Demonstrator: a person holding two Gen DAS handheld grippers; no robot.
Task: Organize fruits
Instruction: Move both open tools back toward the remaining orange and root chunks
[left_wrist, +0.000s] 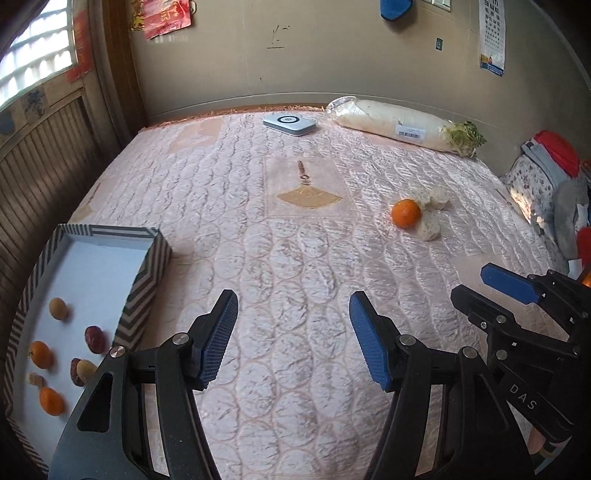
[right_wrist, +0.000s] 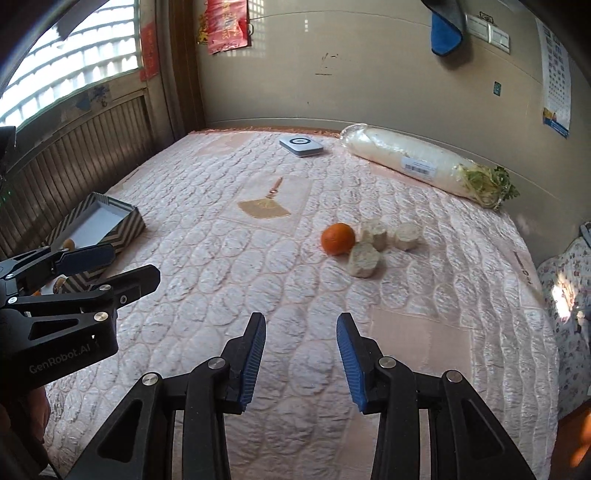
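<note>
A: Left wrist view: left gripper (left_wrist: 293, 332) jaws spread, holding nothing, over the quilted bed (left_wrist: 295, 258). Striped box (left_wrist: 144, 295) just left; small fruits (left_wrist: 50, 354) lie inside.

B: Right wrist view: right gripper (right_wrist: 301, 354) also gaping, nothing between its jaws. Farther out, one orange (right_wrist: 338, 239) touches three pale chunks (right_wrist: 364, 258). Wrapped radish (right_wrist: 417, 162) and white device (right_wrist: 301, 146) by the wall.

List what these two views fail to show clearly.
- Striped box: in the right wrist view the left gripper hides most of its fruit.
- Box fruit: partly behind the left gripper's finger in the left wrist view.
- Wall chart: print too small.
- Radish label: unreadable.
</note>
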